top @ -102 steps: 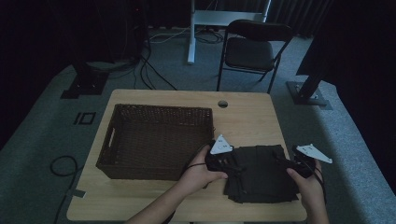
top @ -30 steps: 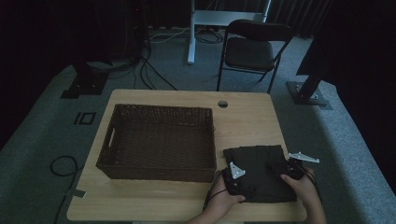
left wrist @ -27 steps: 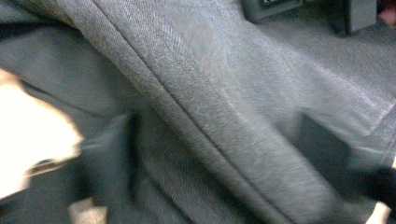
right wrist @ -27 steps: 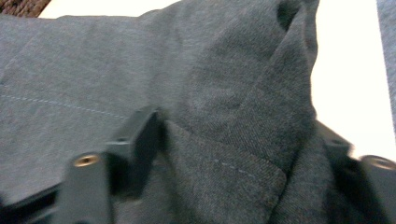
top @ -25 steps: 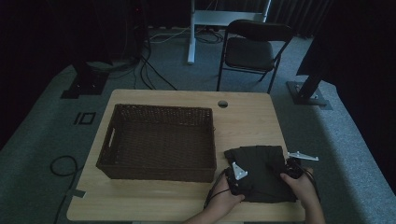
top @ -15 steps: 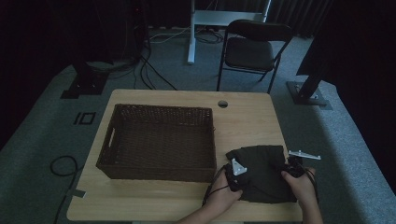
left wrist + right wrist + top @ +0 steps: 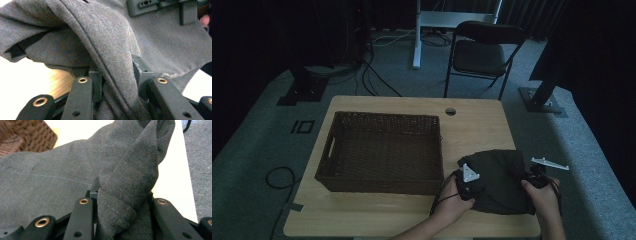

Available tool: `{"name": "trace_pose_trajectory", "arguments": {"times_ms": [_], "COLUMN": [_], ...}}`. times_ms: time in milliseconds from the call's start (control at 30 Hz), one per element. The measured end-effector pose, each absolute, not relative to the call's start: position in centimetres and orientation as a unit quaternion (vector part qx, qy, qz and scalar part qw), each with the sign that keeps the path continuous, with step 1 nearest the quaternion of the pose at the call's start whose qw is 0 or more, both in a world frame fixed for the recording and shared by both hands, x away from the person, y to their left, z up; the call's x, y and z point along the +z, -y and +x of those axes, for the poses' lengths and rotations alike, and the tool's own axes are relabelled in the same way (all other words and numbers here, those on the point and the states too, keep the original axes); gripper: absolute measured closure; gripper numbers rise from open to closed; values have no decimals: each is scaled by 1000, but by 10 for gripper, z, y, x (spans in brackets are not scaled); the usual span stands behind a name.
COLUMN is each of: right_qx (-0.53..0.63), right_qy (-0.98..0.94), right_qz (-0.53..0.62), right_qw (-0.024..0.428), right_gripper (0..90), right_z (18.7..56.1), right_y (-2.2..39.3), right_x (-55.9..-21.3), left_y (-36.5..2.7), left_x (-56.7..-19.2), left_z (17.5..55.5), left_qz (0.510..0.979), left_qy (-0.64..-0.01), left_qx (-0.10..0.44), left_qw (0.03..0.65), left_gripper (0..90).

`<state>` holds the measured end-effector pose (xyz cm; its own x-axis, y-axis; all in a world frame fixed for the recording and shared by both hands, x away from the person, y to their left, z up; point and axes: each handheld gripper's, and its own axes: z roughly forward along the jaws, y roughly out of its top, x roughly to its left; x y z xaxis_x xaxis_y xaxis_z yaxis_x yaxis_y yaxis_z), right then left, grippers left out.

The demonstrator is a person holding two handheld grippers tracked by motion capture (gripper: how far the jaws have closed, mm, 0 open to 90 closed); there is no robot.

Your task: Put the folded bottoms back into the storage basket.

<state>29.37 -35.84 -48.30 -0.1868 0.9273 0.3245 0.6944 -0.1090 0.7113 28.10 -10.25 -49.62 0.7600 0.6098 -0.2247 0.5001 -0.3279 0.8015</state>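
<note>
The dark cloth is lying bunched on the counter, just right of the basket. The left gripper and right gripper, jaws having just been closing, are each clamping 1 fold of it.

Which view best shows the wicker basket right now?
The high view: the whole wicker basket sits left of the dark garment on the table. The right gripper view catches one corner; the left gripper view looks at cloth instead.
</note>
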Motion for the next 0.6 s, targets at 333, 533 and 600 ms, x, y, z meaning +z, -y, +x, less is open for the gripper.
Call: {"name": "trace_pose_trajectory", "arguments": {"times_ms": [333, 533, 600], "right_qx": [436, 448, 450], "right_qy": [-645, -640, -640], "right_qz": [609, 605, 601], "right_qw": [152, 156, 159], "right_gripper": [672, 672, 672], "right_z": [294, 297, 299], "right_y": [356, 352, 350], "right_x": [-455, -439, -433], "left_y": [94, 88, 86], "left_x": [-467, -450, -444], "left_z": [288, 293, 295], "left_qz": [810, 810, 809], "left_qy": [-333, -326, -325], "left_qx": [61, 70, 70], "left_qw": [479, 483, 485], "left_gripper": [676, 675, 675]}}
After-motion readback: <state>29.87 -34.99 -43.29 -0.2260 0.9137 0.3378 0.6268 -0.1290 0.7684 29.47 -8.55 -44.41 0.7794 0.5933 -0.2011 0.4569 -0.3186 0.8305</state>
